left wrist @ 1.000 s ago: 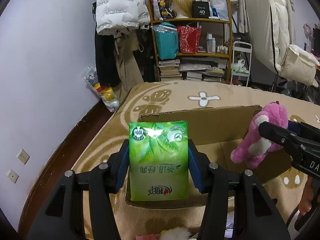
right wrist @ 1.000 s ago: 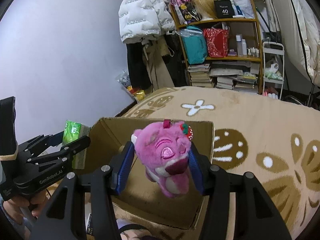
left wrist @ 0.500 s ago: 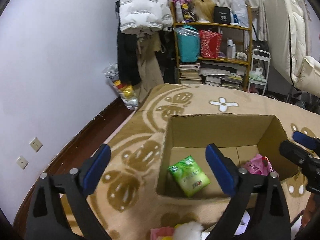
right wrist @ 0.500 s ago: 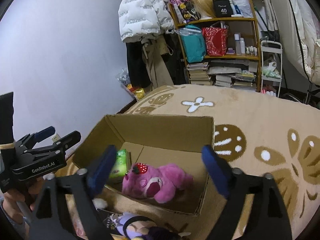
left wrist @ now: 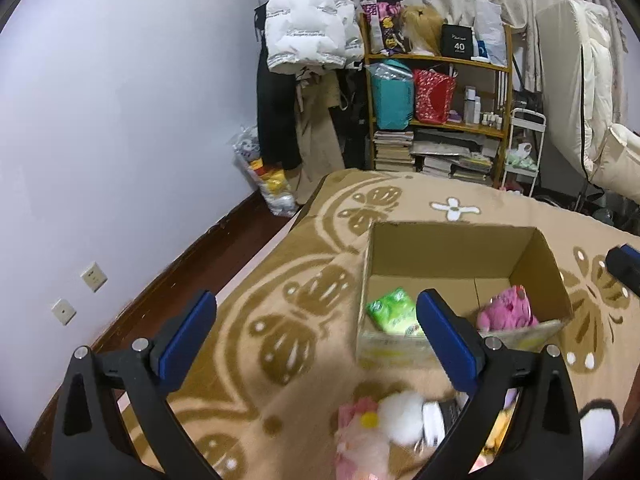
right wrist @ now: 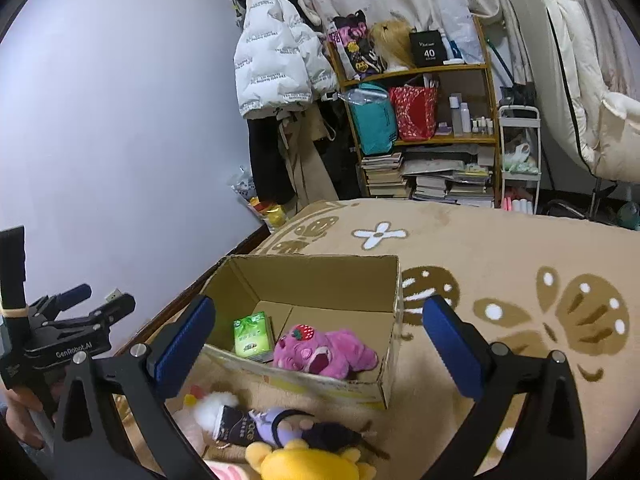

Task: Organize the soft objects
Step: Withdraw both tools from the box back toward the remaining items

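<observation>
Left claw (left wrist: 316, 322) spread empty, right claw (right wrist: 318, 322) likewise; box (right wrist: 394, 360) rim clear

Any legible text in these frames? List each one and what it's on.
"40": black box on the top shelf.
"GenRobot.AI": black body of the left gripper.
Rows of print on the white puffer jacket: too small to read.
Green tissue pack in the cardboard box: print blurred.
Dark packet lying before the box: lettering only partly visible, unreadable.
</observation>
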A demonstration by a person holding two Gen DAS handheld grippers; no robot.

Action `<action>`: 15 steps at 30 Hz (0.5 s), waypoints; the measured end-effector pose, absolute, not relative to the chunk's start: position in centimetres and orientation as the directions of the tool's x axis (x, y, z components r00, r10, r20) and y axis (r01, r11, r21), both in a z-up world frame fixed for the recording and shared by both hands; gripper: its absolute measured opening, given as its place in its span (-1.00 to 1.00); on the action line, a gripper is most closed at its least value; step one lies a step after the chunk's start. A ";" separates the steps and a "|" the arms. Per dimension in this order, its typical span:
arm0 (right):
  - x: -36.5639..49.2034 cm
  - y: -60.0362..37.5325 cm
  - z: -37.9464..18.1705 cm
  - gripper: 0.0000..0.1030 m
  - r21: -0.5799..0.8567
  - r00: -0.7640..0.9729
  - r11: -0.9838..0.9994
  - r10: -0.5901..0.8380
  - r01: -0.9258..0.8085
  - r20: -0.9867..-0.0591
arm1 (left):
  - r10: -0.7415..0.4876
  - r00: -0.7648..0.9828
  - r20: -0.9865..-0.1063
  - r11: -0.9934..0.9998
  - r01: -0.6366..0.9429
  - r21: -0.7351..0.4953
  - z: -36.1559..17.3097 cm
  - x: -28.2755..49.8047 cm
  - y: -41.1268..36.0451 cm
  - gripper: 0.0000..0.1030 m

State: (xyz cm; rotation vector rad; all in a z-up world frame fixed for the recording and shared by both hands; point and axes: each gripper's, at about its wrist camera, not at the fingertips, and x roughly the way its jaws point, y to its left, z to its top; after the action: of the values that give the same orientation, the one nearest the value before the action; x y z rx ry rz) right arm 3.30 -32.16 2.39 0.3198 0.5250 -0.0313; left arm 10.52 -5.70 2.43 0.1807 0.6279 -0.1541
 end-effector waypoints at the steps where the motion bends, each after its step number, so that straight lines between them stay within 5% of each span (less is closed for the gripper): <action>1: 2.8 -32.0 2.8 1.00 0.292 0.868 0.950 0.053 0.109 -0.494 | -0.083 0.795 -0.601 0.974 0.192 0.119 2.6 10.2 -5.5 0.93; 15: -2.0 -29.6 4.3 1.00 0.292 0.858 0.951 0.063 0.104 -0.509 | -0.027 0.778 -0.628 0.981 0.141 0.133 3.2 4.7 -2.4 0.93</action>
State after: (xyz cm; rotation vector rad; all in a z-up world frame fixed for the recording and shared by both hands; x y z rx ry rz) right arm -2.00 -29.62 4.30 0.3179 0.5407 -0.0220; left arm 4.69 -2.37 3.18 0.1767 0.6740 -0.0910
